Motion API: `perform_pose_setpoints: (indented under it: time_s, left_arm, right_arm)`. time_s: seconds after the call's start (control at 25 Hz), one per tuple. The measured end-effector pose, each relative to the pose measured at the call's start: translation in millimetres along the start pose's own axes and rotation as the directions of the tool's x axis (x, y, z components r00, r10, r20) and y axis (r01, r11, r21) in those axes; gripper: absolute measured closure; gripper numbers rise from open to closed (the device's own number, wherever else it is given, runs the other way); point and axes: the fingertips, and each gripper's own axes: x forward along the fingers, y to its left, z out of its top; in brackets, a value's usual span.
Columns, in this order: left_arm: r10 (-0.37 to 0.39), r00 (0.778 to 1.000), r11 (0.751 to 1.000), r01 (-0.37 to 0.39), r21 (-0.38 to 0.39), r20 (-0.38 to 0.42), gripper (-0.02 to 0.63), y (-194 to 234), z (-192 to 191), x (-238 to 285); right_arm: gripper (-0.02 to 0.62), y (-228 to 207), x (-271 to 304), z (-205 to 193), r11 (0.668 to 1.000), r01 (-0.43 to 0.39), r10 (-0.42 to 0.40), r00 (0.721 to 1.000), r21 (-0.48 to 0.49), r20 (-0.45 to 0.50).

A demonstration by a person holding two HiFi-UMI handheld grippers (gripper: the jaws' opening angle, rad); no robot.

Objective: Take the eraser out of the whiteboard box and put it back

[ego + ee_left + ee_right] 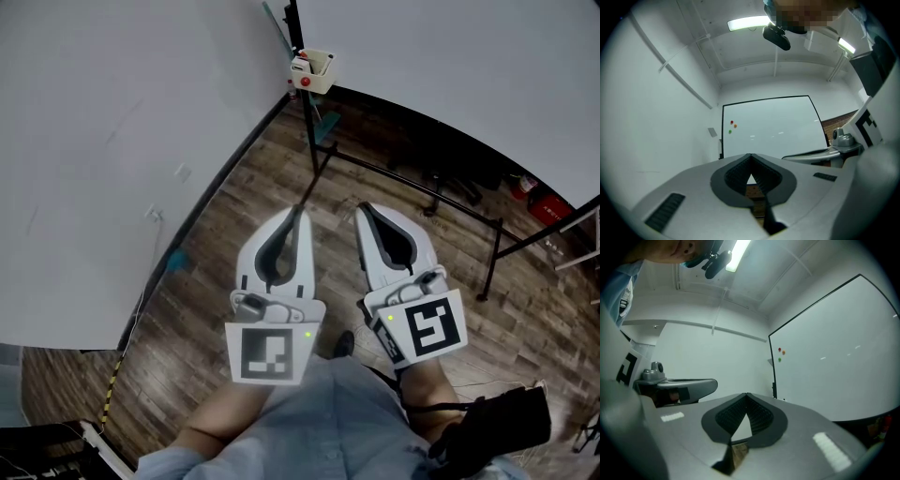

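The small cream whiteboard box (312,71) hangs at the left edge of the whiteboard (450,56), far ahead of both grippers. Something red shows at its front; I cannot make out the eraser. In the head view my left gripper (298,212) and right gripper (364,208) are held side by side above the wood floor, both shut and empty. The left gripper view looks past its closed tips (751,155) at the whiteboard (778,126) with three small coloured magnets (732,123). The right gripper view shows its closed tips (746,394) and the whiteboard (834,371) at the right.
The board's black metal stand (412,183) runs across the floor ahead. A white wall (112,141) closes off the left side. A red object (536,192) lies under the board at the right. A black bag (497,427) hangs at my right hip.
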Motion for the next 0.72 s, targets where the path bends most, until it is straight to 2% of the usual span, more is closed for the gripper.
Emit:
perform_pose_setpoints:
  time_s: [0.32,0.52,0.72]
  left_arm:
    - [-0.016,1.0,0.998,0.016,-0.053,0.003,0.601,46,-20,38]
    - [-0.058,0.998,0.996,0.059,-0.073,0.011,0.601,84,-32,73]
    - [-0.062,0.998,0.994,0.063,-0.092,0.021,0.601,136,-38,102]
  right_arm:
    - [0.594,-7,49,-19,0.999,0.036,-0.036,0.999,-0.004,-0.034]
    - [0.594,-9,110,-22,0.999,0.046,-0.047,0.998,-0.017,-0.034]
    - [0.594,-5,170,-16,0.998,0.057,-0.058,0.998,-0.04,-0.025]
